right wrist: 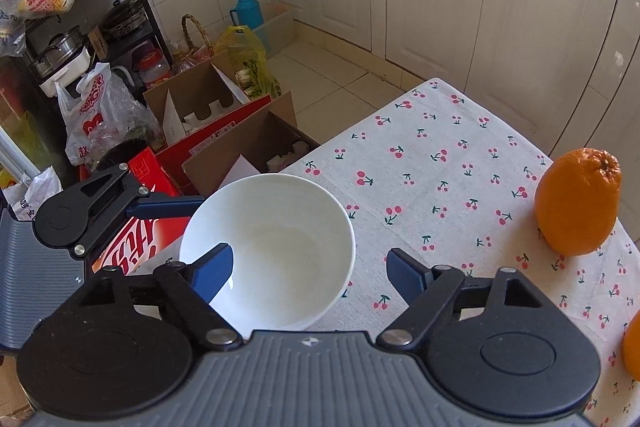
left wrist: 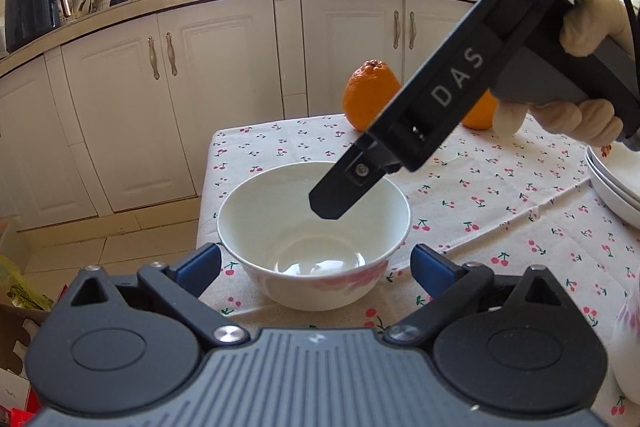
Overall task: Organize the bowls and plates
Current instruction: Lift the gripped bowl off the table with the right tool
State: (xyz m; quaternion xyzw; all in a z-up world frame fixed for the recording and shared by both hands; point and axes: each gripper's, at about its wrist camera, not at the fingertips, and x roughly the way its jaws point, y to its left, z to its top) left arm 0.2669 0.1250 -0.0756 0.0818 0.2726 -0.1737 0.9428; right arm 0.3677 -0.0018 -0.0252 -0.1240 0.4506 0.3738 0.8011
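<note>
Right gripper [right wrist: 310,277]: jaws partly spread and straddling the near wall of the white bowl [right wrist: 268,251], one blue pad inside the bowl, the other outside over the cloth; neither pad is seen pressing on the wall, so no grip is established. Left gripper [left wrist: 316,261]: jaws spread wide on either side of the same bowl, pads standing clear of its sides, nothing held. In the left wrist view one finger of the right gripper hangs down over the bowl's interior. The bowl is upright and empty, resting on the cherry-print tablecloth [right wrist: 440,163] near the left edge of the table, close to its far left corner. An orange [right wrist: 576,201] stands toward the far edge, well apart from the bowl; a second orange shows partly beside it. A stack of white plates [left wrist: 616,187] lies at the right edge, only partly in frame. Assessment: the plates appear already gathered into one pile; this bowl is not yet lifted or placed, and a pale object at the near right corner cannot be identified. Judged from this, the task is partway through, with the bowl's pickup and placement outstanding.
</note>
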